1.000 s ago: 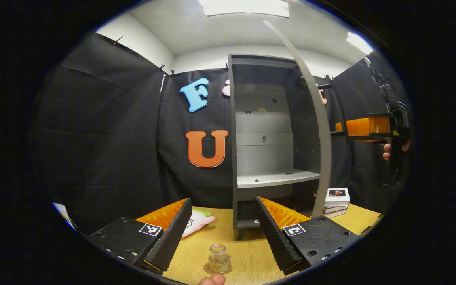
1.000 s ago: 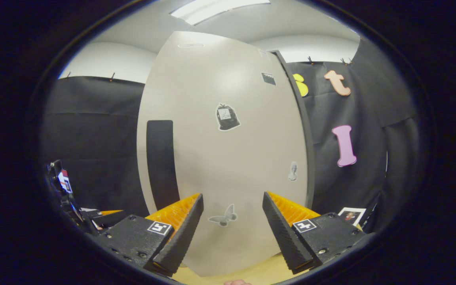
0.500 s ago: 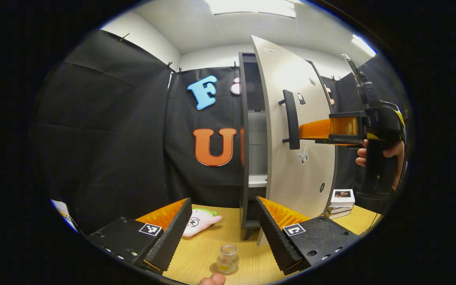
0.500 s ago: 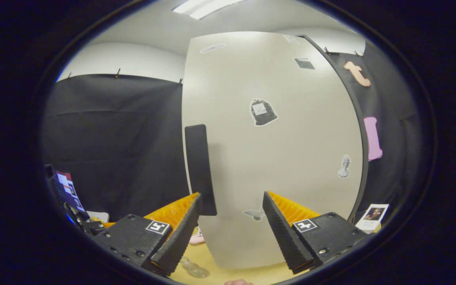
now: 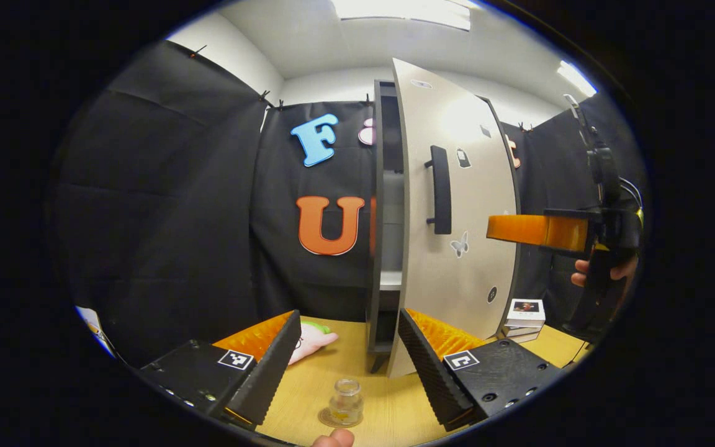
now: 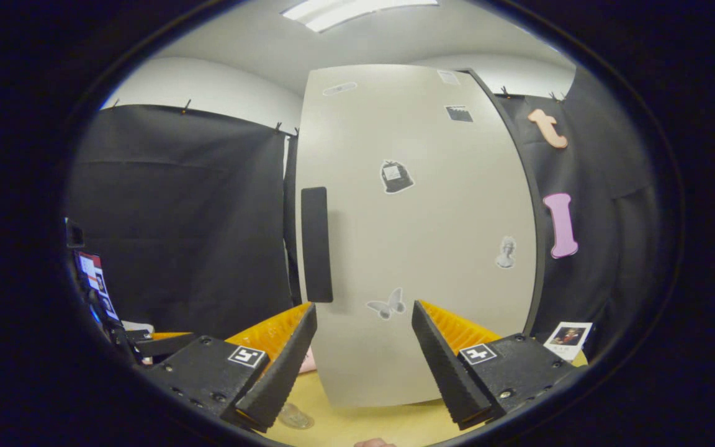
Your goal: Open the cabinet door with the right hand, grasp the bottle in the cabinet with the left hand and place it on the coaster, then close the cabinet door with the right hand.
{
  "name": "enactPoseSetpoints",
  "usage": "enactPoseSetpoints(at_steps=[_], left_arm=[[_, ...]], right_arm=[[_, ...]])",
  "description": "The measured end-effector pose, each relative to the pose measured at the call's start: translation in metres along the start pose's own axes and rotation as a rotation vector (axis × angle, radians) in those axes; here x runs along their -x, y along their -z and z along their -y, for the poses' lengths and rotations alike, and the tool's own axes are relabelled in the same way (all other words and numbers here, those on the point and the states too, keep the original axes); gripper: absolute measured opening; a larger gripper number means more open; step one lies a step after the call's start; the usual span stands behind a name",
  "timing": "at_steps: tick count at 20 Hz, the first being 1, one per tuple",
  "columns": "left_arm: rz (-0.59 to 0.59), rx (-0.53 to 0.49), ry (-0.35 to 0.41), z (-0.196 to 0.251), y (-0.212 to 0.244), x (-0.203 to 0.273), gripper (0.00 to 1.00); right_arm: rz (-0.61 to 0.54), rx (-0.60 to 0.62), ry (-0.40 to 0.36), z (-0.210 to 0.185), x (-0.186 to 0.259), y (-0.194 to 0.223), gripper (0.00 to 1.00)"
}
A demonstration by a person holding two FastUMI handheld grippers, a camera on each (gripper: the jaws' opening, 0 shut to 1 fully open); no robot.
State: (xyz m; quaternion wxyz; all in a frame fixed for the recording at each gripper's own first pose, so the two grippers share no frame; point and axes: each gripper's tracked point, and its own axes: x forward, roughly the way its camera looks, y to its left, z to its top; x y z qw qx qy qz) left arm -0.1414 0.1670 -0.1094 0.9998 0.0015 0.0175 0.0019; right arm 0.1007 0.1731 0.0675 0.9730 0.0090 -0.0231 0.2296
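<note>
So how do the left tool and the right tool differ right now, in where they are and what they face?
The left tool sits low over the wooden table, with the small clear glass bottle on its round coaster ahead of it; the right tool is held higher, facing the pale grey cabinet door. The left tool looks at the door's gap, the right at its face. Both are open and hold nothing.

Bright white ceiling lights [image 5: 404,9] shine down from above me, so the room is easy to see. The cabinet door [image 5: 457,205] has a soft shiny glare patch near its top. The door handle [image 6: 316,244] throws a faint grey shadow to its right. The black cloth walls stay dark. Straight edges bend into curves near the sides of both views. My fingers [image 6: 283,366] look sharp, not blurry.
</note>
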Motion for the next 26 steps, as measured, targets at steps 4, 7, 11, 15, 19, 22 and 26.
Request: enactPoseSetpoints(at_steps=[4, 7, 11, 15, 19, 22, 26], left_arm=[[0.03, 0.004, -0.003, 0.003, -0.006, -0.003, 0.95], [0.047, 0.001, -0.001, 0.005, -0.01, -0.001, 0.95], [0.072, -0.014, 0.012, 0.015, -0.015, 0.002, 0.95], [0.068, -0.008, 0.044, 0.032, -0.017, 0.01, 0.95], [0.08, -0.017, 0.046, 0.038, -0.019, 0.015, 0.95], [0.085, -0.022, 0.053, 0.043, -0.021, 0.022, 0.95], [0.101, -0.028, 0.061, 0.049, -0.025, 0.028, 0.95]], right_arm=[[0.022, 0.011, 0.073, 0.022, 0.037, -0.003, 0.99], [0.036, 0.008, 0.13, 0.043, 0.066, -0.003, 0.99], [0.043, 0.003, 0.242, 0.091, 0.105, 0.019, 0.99], [0.03, 0.046, 0.352, 0.122, 0.151, 0.025, 0.99], [0.024, 0.051, 0.422, 0.141, 0.186, 0.032, 0.99], [0.048, 0.027, 0.434, 0.141, 0.2, 0.03, 0.99], [0.074, 0.01, 0.432, 0.142, 0.208, 0.024, 0.98]])
